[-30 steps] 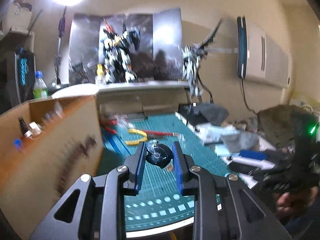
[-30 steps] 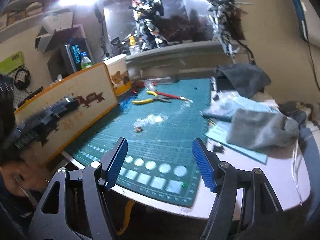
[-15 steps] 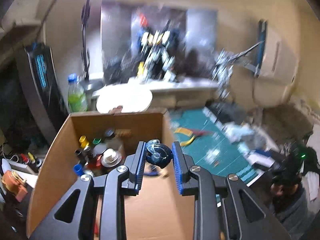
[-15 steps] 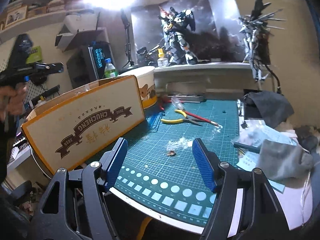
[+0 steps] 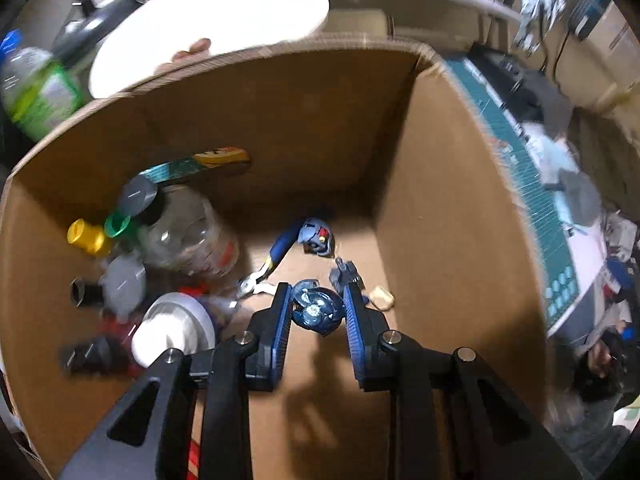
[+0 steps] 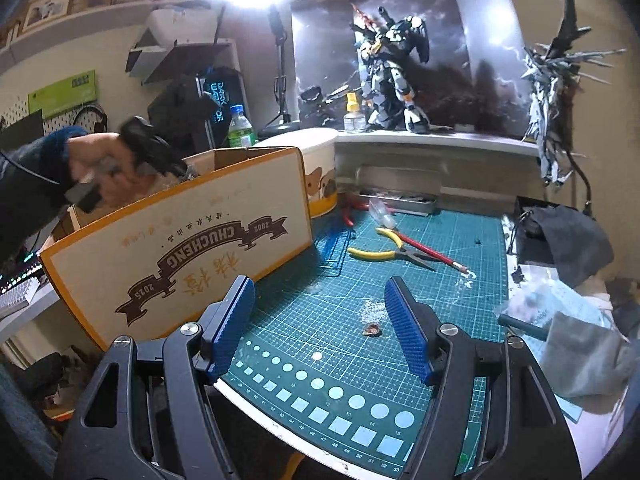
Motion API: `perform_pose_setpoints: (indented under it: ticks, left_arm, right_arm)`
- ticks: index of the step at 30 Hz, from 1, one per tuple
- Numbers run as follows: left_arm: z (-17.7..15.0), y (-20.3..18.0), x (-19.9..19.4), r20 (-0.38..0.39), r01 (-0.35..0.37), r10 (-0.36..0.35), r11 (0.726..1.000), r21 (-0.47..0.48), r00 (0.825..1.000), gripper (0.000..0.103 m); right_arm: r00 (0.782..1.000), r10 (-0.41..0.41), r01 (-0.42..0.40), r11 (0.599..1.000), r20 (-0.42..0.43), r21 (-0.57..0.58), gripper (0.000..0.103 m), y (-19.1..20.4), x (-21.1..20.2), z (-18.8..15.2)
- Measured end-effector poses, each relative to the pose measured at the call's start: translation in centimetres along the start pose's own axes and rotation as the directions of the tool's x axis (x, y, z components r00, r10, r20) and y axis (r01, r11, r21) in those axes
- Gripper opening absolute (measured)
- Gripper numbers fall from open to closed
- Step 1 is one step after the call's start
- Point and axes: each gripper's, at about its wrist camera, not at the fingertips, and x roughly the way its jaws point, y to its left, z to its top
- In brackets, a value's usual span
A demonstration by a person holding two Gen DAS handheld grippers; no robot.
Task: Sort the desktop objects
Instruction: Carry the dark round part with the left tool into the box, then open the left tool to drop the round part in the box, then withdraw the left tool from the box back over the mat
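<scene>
The left gripper (image 5: 317, 312) pinches a small dark blue part (image 5: 316, 311) above the cardboard box (image 5: 440, 208), bottles below-left of it. The right gripper (image 6: 320, 328) is spread wide over the cutting mat (image 6: 344, 296), pliers (image 6: 384, 254) ahead.

Left claw (image 5: 316, 312), from mat to over box (image 5: 280, 120)

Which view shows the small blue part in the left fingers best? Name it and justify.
The left wrist view: the small blue part sits centred between the blue fingers, over the open cardboard box. The right wrist view shows none of it, only that box's printed outside.
</scene>
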Motion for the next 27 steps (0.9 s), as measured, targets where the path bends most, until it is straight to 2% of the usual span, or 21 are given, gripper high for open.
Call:
perform_pose_setpoints:
  ticks: [2, 4, 8, 18, 19, 20, 22, 25, 26, 27]
  left_arm:
    - [0.6, -0.3, 1.2, -0.009, -0.030, 0.030, 0.999, 0.021, 1.000, 0.026]
    - [0.9, -0.9, 1.6, 0.023, -0.089, 0.088, 0.994, 0.058, 0.996, 0.026]
    - [1.3, -1.3, 1.6, 0.037, -0.099, 0.097, 0.993, 0.063, 0.995, 0.027]
    - [0.6, -2.3, 0.3, 0.050, -0.185, 0.181, 0.979, 0.084, 0.982, 0.027]
    - [0.5, -2.5, -0.1, 0.060, -0.198, 0.193, 0.976, 0.089, 0.979, 0.030]
    - [0.4, -2.7, -0.7, 0.070, -0.214, 0.208, 0.972, 0.094, 0.976, 0.043]
    - [0.0, -3.2, -1.8, 0.099, -0.266, 0.256, 0.959, 0.098, 0.962, 0.060]
    - [-0.7, -4.0, -4.2, 0.163, -0.320, 0.301, 0.941, 0.110, 0.940, 0.065]
    - [-1.1, -4.2, -5.2, 0.187, -0.345, 0.322, 0.933, 0.105, 0.928, 0.067]
    - [-1.5, -4.4, -6.5, 0.221, -0.373, 0.346, 0.923, 0.093, 0.912, 0.074]
  right_arm:
    - [1.000, -0.006, 0.006, 1.000, -0.005, 0.001, 0.065, -0.1, 0.0, 0.0]
    - [1.000, -0.015, 0.015, 1.000, -0.012, 0.005, 0.065, -0.4, 0.0, -0.1]
    - [0.999, -0.024, 0.024, 1.000, -0.022, 0.009, 0.066, -0.8, -0.1, -0.2]
    - [0.999, -0.023, 0.023, 1.000, -0.024, 0.005, 0.066, -0.7, -0.2, -0.1]
    - [0.999, -0.023, 0.023, 1.000, -0.025, 0.005, 0.066, -0.7, -0.2, -0.1]
    - [0.999, -0.023, 0.023, 1.000, -0.026, 0.004, 0.066, -0.7, -0.2, -0.1]
    - [0.999, -0.024, 0.024, 1.000, -0.025, 0.001, 0.066, -0.6, -0.3, 0.0]
    - [0.999, -0.023, 0.023, 1.000, -0.023, -0.007, 0.066, -0.4, -0.4, 0.3]
    - [0.999, -0.024, 0.024, 1.000, -0.021, -0.011, 0.066, -0.3, -0.5, 0.4]
    - [0.999, -0.025, 0.025, 1.000, -0.021, -0.013, 0.066, -0.3, -0.6, 0.4]
